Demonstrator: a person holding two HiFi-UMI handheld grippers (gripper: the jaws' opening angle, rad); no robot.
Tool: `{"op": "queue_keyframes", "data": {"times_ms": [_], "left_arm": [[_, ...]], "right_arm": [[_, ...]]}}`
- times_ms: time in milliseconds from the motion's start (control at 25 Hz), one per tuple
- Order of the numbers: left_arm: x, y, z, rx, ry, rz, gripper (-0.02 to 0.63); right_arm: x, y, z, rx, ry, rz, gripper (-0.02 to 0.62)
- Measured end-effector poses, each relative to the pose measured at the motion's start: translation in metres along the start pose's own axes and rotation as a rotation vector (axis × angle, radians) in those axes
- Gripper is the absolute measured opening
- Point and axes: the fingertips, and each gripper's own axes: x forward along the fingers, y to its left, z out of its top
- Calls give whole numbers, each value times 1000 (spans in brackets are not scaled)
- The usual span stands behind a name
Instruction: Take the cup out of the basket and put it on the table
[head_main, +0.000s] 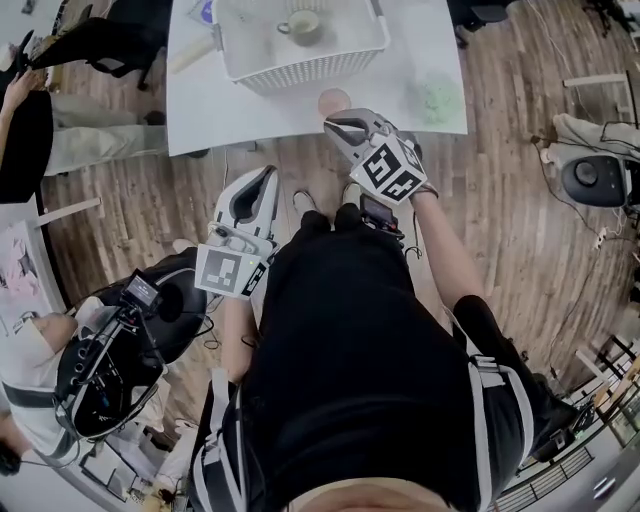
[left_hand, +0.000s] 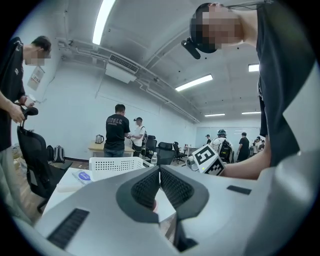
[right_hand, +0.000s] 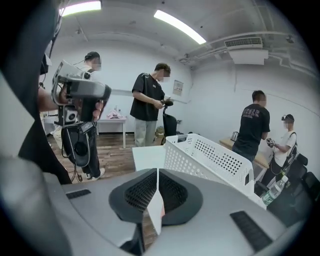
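A pale green cup (head_main: 301, 25) stands inside the white perforated basket (head_main: 300, 68) on the white table (head_main: 200, 110), at the top of the head view. Both grippers hang over the wooden floor, short of the table's near edge. My left gripper (head_main: 269, 174) is shut and holds nothing; it is below and left of the basket. My right gripper (head_main: 337, 125) is shut and empty too, its tips at the table edge. The left gripper view shows its jaws (left_hand: 159, 172) closed, with the basket (left_hand: 116, 165) beyond. The right gripper view shows closed jaws (right_hand: 157, 176) and the basket (right_hand: 212, 159) to their right. The cup is hidden in both gripper views.
A pinkish disc (head_main: 334, 100) and a green patch (head_main: 435, 95) lie on the table near its front edge. A beige object (head_main: 190, 55) lies left of the basket. A person with gear (head_main: 110, 350) stands at lower left. Several people (right_hand: 149, 107) stand around the room.
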Motion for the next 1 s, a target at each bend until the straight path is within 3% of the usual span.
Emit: {"op": "queue_keyframes", "data": {"times_ms": [280, 720, 1000], "left_arm": [[22, -41, 1, 19, -18, -45, 21], [41, -62, 6, 20, -34, -111, 21], [44, -72, 5, 33, -30, -121, 20]], "right_arm": [[-79, 11, 29, 112, -193, -30, 20], [-136, 32, 53, 222, -415, -25, 18], [-154, 27, 48, 250, -443, -52, 18]]}}
